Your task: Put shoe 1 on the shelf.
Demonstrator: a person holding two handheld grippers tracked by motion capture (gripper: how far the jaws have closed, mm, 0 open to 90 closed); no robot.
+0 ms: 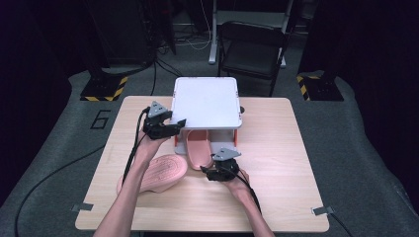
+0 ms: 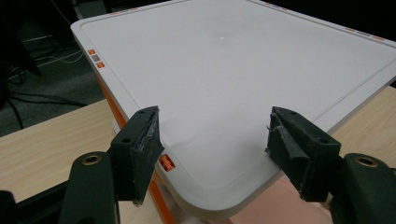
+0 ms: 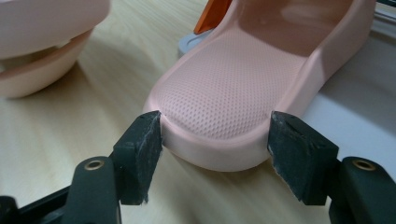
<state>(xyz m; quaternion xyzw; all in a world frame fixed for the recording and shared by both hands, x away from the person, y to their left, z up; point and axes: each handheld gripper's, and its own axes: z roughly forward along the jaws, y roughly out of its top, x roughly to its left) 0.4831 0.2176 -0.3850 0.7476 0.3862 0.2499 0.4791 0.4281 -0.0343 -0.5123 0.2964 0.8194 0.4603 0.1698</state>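
Partly, I saw the slipper (image 1: 198, 150) hidden under the shelf (image 1: 207, 101), heel toward my released right hand-held gripper (image 1: 210, 173); left hand-held gripper (image 1: 173, 126) released.

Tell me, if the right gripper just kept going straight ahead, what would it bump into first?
Most likely the heel of the pink slipper under the white rack. The right gripper has its open jaws either side of that heel, left pad seemingly touching.

This looks like a lab or recording studio: a lone wooden bench (image 1: 276, 148) on grey floor matting marked with a 6 (image 1: 101, 119), stand bases with yellow-black hazard stripes (image 1: 104, 89), loose cables (image 1: 163, 47), dark curtained surroundings, and a folding chair (image 1: 252, 47).
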